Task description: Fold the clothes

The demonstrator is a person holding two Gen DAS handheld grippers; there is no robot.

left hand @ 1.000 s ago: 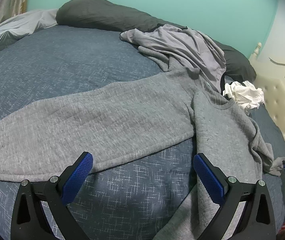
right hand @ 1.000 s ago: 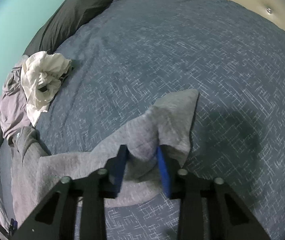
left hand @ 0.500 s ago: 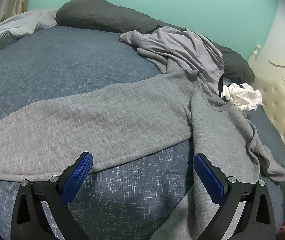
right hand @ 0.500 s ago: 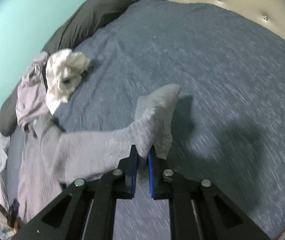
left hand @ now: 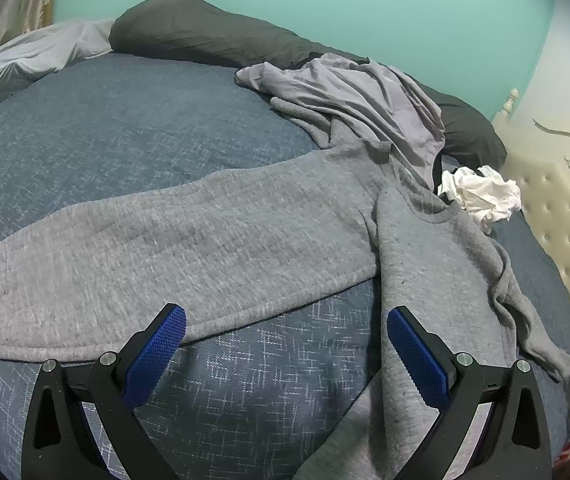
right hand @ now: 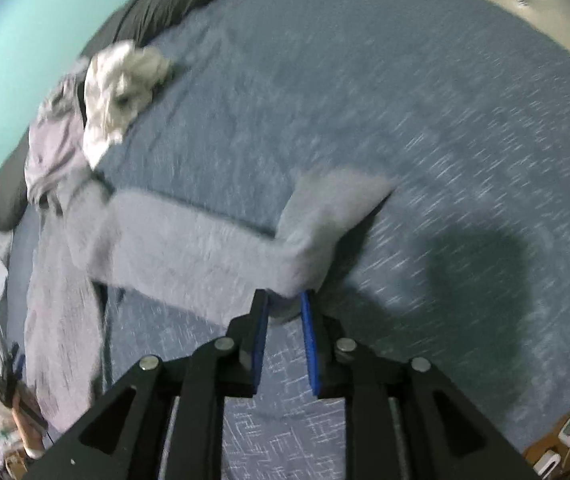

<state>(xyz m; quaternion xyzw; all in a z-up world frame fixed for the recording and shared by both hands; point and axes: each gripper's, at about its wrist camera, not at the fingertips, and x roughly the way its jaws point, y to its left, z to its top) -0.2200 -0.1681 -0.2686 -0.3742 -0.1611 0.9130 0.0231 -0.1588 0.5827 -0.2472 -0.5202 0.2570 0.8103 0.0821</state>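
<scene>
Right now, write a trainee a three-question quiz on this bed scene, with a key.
1. True or false: the left gripper holds the grey knit sweatshirt.
2. Which part of the sweatshirt lies between the right gripper's pads? A collar, B sleeve end, C hem.
3. What lies next to the crumpled white cloth: the lilac garment or a book?

Key: 1 false, it hangs open above the blue patterned bedspread. 2 B, with the jaws opening. 3 the lilac garment.
</scene>
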